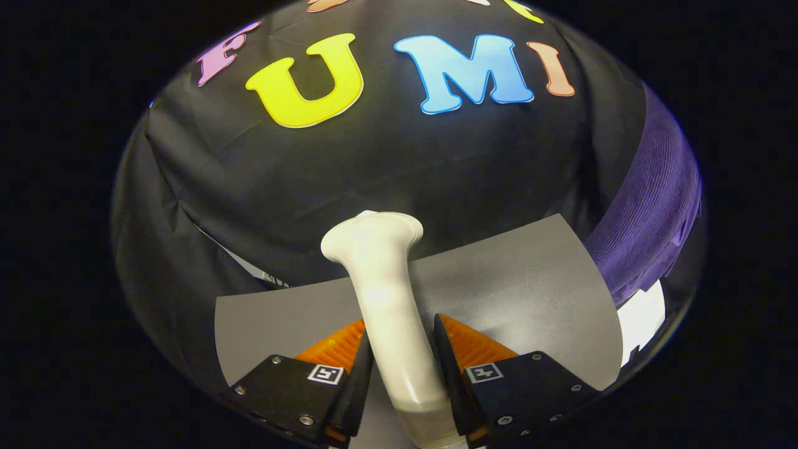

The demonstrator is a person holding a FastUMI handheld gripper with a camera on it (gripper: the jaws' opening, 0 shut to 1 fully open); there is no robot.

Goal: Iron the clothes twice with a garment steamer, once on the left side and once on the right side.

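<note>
Gripper view: gripper (402, 368) clamped on both sides of the garment steamer (386, 312) handle, its long axis running forward between the fingers, head up over the grey mat (530, 293); purple garment (648, 212) hangs beyond, to the right.
</note>
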